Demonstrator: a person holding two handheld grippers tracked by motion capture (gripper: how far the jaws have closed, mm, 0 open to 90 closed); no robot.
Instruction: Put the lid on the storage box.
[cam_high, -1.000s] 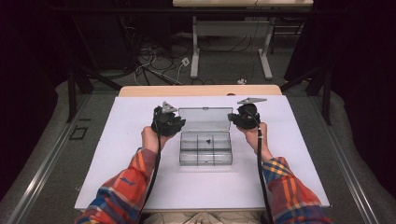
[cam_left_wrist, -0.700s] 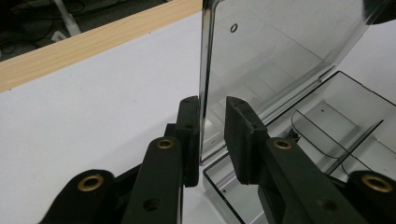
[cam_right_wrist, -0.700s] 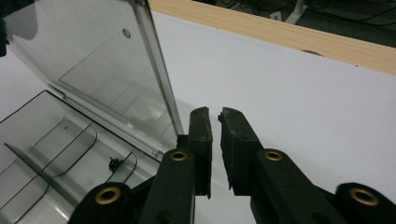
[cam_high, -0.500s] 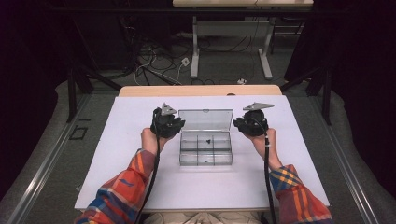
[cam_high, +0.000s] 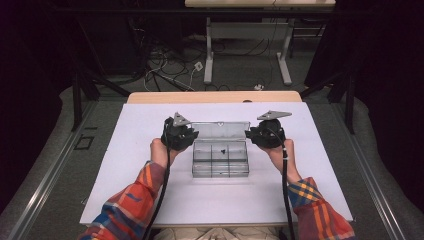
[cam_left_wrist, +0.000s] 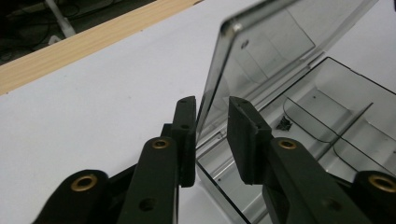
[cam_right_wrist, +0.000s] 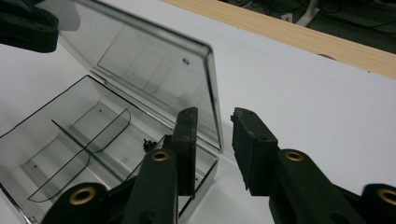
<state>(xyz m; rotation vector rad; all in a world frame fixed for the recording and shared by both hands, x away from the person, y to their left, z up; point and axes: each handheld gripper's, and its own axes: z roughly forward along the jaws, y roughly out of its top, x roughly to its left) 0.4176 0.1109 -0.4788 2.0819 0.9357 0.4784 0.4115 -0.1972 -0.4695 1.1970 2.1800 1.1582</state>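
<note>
A clear plastic compartment box (cam_high: 220, 172) lies on the white table with its lid (cam_high: 220, 129) raised. A small black part (cam_high: 223, 148) sits in a rear compartment (cam_left_wrist: 284, 123) (cam_right_wrist: 148, 143). My left gripper (cam_high: 190, 135) is shut on the lid's left edge, and the lid (cam_left_wrist: 261, 51) rises between its pads (cam_left_wrist: 212, 106). My right gripper (cam_high: 253, 135) stands just right of the lid. Its jaws (cam_right_wrist: 215, 116) have just been opening. The lid's right edge (cam_right_wrist: 215, 93) lines up with the gap and touches neither pad.
The white table top (cam_high: 150, 200) ends at a wooden strip (cam_high: 215, 97) on the far side. Forearms in plaid sleeves (cam_high: 135, 200) come in from the bottom, and a black cable trails from each gripper. Desk legs and cables stand on the floor beyond.
My right gripper has moved right, off the lid's right edge, and its jaws have parted. The left gripper and the raised lid have stayed put.
</note>
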